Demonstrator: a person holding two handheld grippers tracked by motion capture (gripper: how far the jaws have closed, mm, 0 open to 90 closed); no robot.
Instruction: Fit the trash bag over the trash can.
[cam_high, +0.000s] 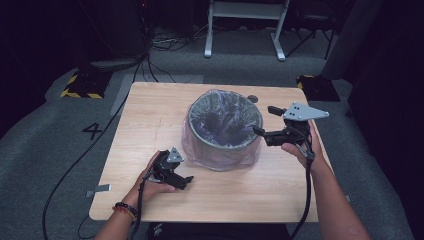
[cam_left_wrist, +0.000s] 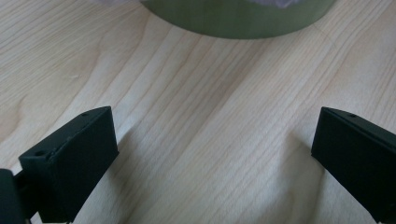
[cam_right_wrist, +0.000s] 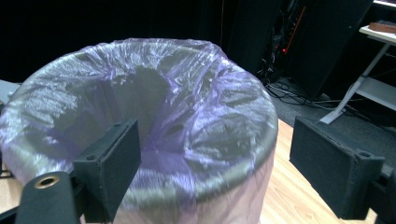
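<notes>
Two tongs work this counter (cam_high: 150, 115), and both are empty. Nearest the person, the left tongs (cam_high: 181, 181) lie low on the wood, jaws spread wide with only bare grain between them; the bin's base sits just ahead, so this hand seems parked, ready to steady the bin if needed. Farther on, the right tongs (cam_high: 265, 121) are raised at the rim of the green bin (cam_high: 225, 147), jaws wide apart and gripping nothing, one just over the rim, the other outside. The bin stands mid-counter, lined with a translucent purple bag (cam_right_wrist: 196, 107) folded over its rim; the height suggests the liner's edge is the target.
</notes>
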